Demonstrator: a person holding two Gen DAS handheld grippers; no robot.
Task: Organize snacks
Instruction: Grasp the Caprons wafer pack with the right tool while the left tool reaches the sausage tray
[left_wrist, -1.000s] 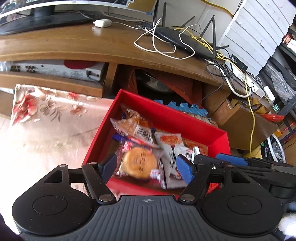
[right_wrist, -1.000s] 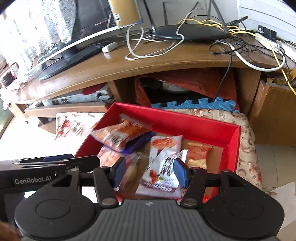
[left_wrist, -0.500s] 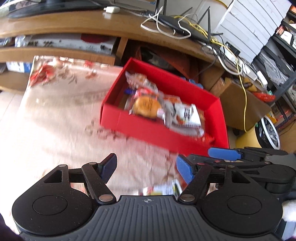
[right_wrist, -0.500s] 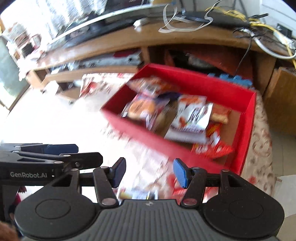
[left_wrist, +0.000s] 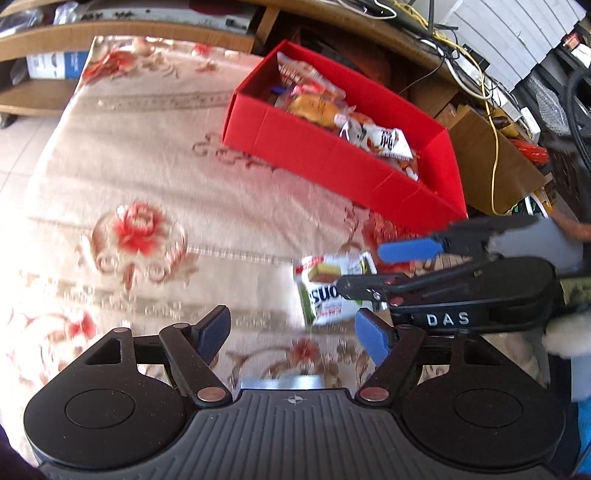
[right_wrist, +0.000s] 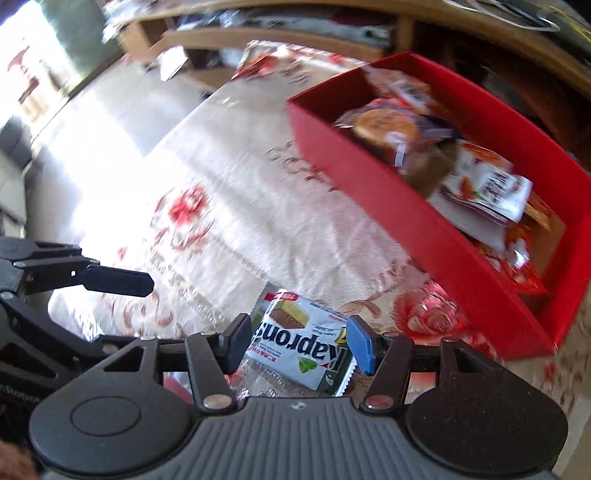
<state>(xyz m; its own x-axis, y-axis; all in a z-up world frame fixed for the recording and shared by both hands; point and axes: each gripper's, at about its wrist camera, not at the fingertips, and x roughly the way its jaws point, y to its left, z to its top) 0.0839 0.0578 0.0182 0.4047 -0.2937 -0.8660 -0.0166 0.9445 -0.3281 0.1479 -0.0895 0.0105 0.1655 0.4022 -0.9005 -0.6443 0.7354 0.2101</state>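
Observation:
A red box (left_wrist: 343, 162) holding several snack packets (left_wrist: 373, 136) stands on the floral cloth; the right wrist view shows it too (right_wrist: 402, 206). A green and white wafer packet (right_wrist: 301, 350) lies flat on the cloth in front of the box, also seen from the left wrist (left_wrist: 325, 291). My right gripper (right_wrist: 298, 346) hangs over it, open, with the packet framed between its fingers and not lifted. My left gripper (left_wrist: 293, 336) is just left of the packet. Its jaws are opening and hold nothing.
The floral cloth (left_wrist: 147, 184) stretches wide to the left of the box. A wooden desk with shelves (left_wrist: 110, 26) and tangled cables (left_wrist: 458, 48) runs behind the box. A cardboard box (left_wrist: 491, 158) sits at the right. Pale tiled floor lies beyond the cloth's left edge.
Both grippers have drawn back from above the red box toward the near cloth and tipped downward. The wafer packet has come into view and now lies between the right fingers. The left jaws stand wider.

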